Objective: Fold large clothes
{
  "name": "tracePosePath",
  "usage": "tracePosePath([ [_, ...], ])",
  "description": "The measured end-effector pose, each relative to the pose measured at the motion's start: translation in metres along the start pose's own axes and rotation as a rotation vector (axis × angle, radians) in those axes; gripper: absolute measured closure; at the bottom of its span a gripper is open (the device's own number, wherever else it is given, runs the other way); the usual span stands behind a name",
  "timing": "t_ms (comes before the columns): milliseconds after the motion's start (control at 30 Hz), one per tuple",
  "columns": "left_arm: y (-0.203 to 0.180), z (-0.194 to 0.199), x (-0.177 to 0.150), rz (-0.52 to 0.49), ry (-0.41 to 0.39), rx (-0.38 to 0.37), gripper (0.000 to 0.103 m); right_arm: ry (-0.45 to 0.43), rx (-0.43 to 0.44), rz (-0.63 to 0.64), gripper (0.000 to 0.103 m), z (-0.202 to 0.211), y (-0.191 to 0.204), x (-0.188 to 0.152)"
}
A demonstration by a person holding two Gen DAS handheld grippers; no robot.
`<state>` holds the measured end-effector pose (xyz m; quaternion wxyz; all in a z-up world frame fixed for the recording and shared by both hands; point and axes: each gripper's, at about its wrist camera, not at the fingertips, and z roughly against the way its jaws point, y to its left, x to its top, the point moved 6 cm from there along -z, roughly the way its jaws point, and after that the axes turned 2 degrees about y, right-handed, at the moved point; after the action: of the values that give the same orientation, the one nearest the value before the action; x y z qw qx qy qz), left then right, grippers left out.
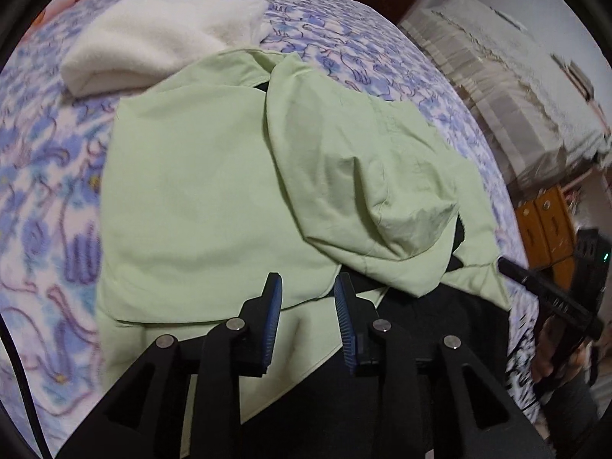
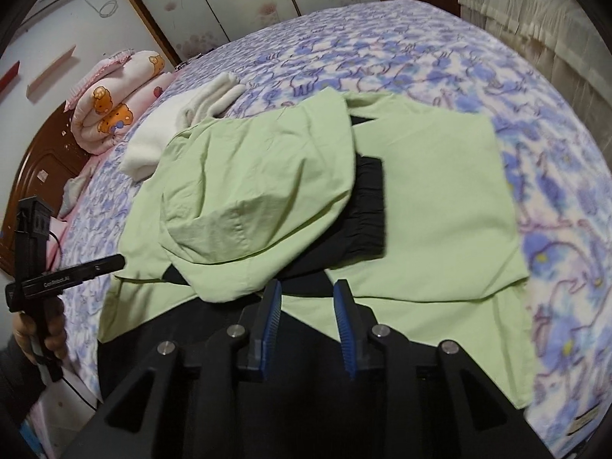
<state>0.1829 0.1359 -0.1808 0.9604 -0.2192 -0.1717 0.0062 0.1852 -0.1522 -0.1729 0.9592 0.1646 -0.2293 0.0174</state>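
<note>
A large pale green garment with black lining (image 1: 199, 199) (image 2: 440, 206) lies spread on the bed. One half lies flat. The other half (image 1: 363, 176) (image 2: 260, 191) is folded over and rumpled, with a black cuffed part (image 2: 367, 206) showing between them. My left gripper (image 1: 308, 287) is open and empty, hovering over the near hem where green meets black. My right gripper (image 2: 308, 292) is open and empty over the same near edge. Each gripper also shows at the side of the other's view: the right one (image 1: 550, 298), the left one (image 2: 65, 279).
The bed has a blue floral cover (image 1: 46, 199) (image 2: 420, 61). A folded white blanket (image 1: 160, 34) (image 2: 172, 130) lies beyond the garment. A rolled pink bear quilt (image 2: 114, 103) sits by the wooden headboard (image 2: 42, 168). A covered cabinet (image 1: 516, 76) stands beside the bed.
</note>
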Motion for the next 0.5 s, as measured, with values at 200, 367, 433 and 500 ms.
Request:
tracePosePath([
  [200,-0.002,-0.035,0.01,0.085,0.015,-0.073,0.076,0.059,0.067,-0.047,0.075,-0.035,0.01,0.008],
  [367,-0.003,-0.059,0.019,0.134,0.025,-0.122,0.072,0.126,0.096,-0.101,0.075,-0.068,0.01,0.013],
  [433,-0.005,-0.066,0.023,0.13,0.021,-0.122,0.072,0.139,0.097,-0.125,0.075,-0.08,0.007,0.015],
  [500,-0.006,-0.069,0.027,0.127,0.006,-0.129,0.079,0.115,0.104,-0.124,0.077,-0.082,0.009,0.018],
])
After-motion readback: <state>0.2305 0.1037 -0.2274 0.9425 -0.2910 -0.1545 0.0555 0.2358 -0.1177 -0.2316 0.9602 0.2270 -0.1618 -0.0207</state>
